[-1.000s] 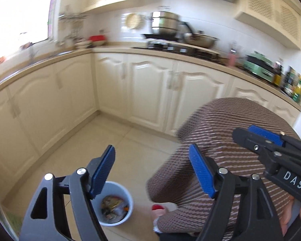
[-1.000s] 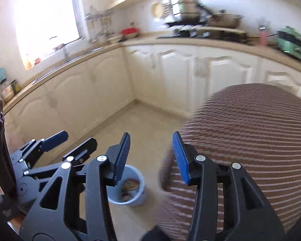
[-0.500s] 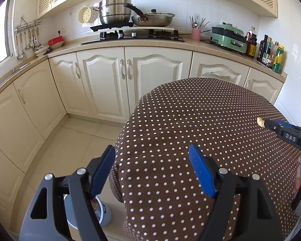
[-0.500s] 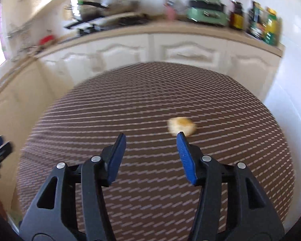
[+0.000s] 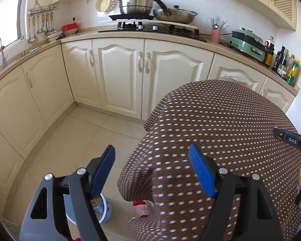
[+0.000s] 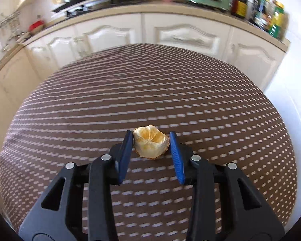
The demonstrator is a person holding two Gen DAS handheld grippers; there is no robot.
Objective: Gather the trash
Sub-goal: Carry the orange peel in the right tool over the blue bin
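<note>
A pale orange peel point(image 6: 151, 145) lies on the round table with the brown dotted cloth point(image 6: 150, 92). My right gripper point(image 6: 151, 138) straddles the peel, one blue pad on each side, left pad touching it, right pad close beside it; the jaws stand partly closed. My left gripper point(image 5: 152, 166) is open and empty, held above the table's left edge point(image 5: 210, 120). A small white trash bin point(image 5: 104, 206) with scraps inside stands on the floor below, partly hidden by the left finger. The right gripper's tip also shows at the right of the left wrist view point(image 5: 291, 140).
Cream kitchen cabinets point(image 5: 120, 76) run along the back and left walls. A stove with pots point(image 5: 150, 10), a pink utensil cup point(image 5: 215, 35), a green appliance point(image 5: 247, 45) and bottles point(image 5: 287, 64) sit on the counter. A foot in a red slipper point(image 5: 140, 208) is by the table.
My right gripper has moved forward over the table and narrowed around the orange peel. My left gripper has swung left and lower, so more floor and the bin show.
</note>
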